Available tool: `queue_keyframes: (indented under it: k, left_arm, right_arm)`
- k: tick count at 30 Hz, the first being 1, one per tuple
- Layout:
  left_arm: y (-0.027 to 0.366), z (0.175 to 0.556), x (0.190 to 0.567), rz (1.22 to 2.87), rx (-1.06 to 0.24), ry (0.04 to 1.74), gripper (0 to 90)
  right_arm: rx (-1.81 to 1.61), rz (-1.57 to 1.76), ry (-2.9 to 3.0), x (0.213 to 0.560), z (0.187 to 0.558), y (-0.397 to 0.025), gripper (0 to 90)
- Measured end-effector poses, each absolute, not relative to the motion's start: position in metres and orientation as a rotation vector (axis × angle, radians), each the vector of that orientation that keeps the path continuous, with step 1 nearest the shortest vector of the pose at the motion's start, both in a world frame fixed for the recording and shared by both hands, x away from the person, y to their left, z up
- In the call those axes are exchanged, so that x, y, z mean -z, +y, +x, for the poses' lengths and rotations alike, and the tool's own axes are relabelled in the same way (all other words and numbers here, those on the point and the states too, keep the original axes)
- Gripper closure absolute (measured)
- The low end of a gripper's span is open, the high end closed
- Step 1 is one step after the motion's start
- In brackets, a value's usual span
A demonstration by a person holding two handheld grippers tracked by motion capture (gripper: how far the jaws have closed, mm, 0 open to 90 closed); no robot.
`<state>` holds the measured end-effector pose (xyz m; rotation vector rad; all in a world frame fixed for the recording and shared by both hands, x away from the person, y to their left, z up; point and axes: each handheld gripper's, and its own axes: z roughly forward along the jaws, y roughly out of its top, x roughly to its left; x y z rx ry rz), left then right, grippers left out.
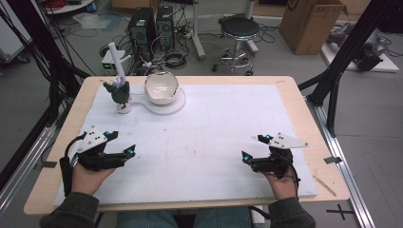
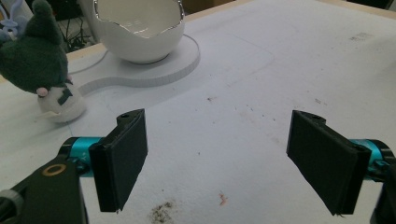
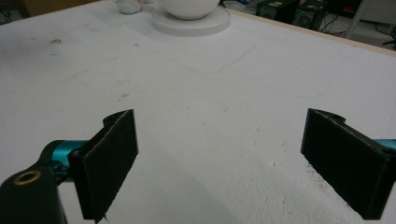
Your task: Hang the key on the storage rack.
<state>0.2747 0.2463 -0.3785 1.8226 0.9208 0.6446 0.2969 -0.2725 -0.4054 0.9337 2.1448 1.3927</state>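
1. Two hand-held grippers rest near the front edge of the white foam mat (image 1: 214, 137): the left gripper (image 1: 124, 153) at the person's left, the right gripper (image 1: 247, 159) at the right, well apart from each other. In each gripper's own view the black jaws stand wide apart with nothing between them — both are empty.

2. Nearest the left gripper, at the far left of the mat, stands the small dark-green plush toy with a white base (image 2: 44, 70). Just beside it sits the white eggshell-shaped ceramic bowl with a jagged rim (image 2: 140, 28), which rests on a flat white round plate (image 2: 184, 58). Toy and bowl look close but apart; whether the toy's base touches the plate I cannot tell.

3. My reading is that nothing has been picked up yet, and the toy is the likely first thing to reach for.

4. What could go wrong:
   - The toy looks top-heavy on a small base, so a jaw that meets it off-centre could tip it over, perhaps against the bowl.
   - The bowl stands so near that a wide-open jaw sweeping in from the right could knock it or slide it off its plate.
   - Soft plush gives under pressure — a pinch on an ear or the fur alone might slip out on lifting.
   - A white upright post (image 1: 116, 59) rises behind the toy and could catch the gripper or its cable on a high approach.
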Motion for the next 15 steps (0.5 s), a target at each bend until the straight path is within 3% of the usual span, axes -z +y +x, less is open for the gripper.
queue_keyframes:
  k: [15]
  left_arm:
    - [0.252,0.263,0.384,1.822,-0.649,0.922,20.9]
  right_arm:
    - [-1.385,0.943,2.148,0.406,0.298,-0.273,10.2]
